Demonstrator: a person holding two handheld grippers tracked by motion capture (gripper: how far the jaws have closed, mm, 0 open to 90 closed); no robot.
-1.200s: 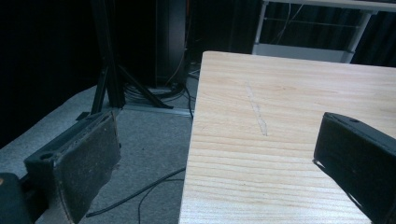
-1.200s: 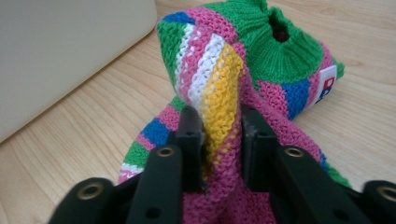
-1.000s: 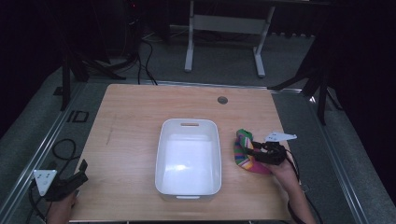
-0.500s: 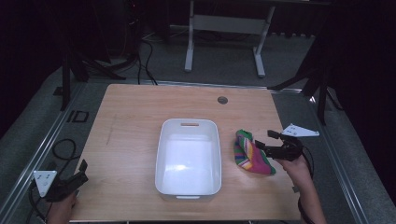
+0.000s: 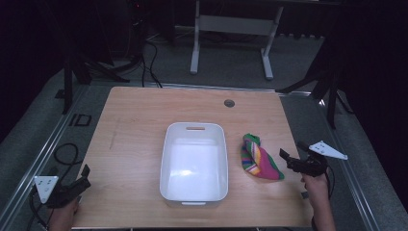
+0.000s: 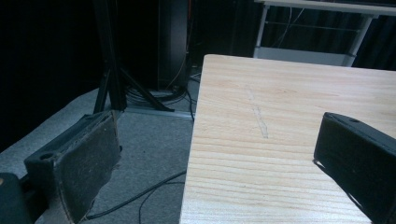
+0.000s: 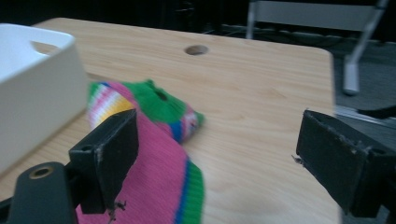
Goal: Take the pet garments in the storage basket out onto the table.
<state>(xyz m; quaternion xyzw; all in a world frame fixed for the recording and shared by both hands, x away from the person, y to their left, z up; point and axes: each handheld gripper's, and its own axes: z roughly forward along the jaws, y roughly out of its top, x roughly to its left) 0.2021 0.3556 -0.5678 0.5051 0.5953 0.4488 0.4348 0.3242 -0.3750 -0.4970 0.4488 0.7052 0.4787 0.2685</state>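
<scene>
A white bin [image 5: 168,159] stands in the middle of the wooden table [image 5: 139,120]; nothing shows inside it. Just right of it lies a striped sock [image 5: 260,160] in pink, green and yellow, flat on the wood. My right gripper [image 5: 292,151] is a short way right of the sock, open, with nothing between its jaws. In the right gripper view the sock [image 7: 159,158] lies low and left, partly behind the left jaw, beside the bin wall [image 7: 37,93], and my right gripper [image 7: 219,130] stands wide. My left gripper [image 5: 86,176] hangs open at the table's front left corner, straddling the edge [image 6: 210,140].
A round cable hole [image 5: 229,103] sits near the table's far edge. Cables [image 5: 62,154] lie on the grey floor to the left. A metal stand [image 5: 231,29] is behind the table and tripod legs [image 5: 332,96] are at the right.
My right gripper has drawn back to the right, off the sock, which now lies free on the table. The left gripper has not moved.
</scene>
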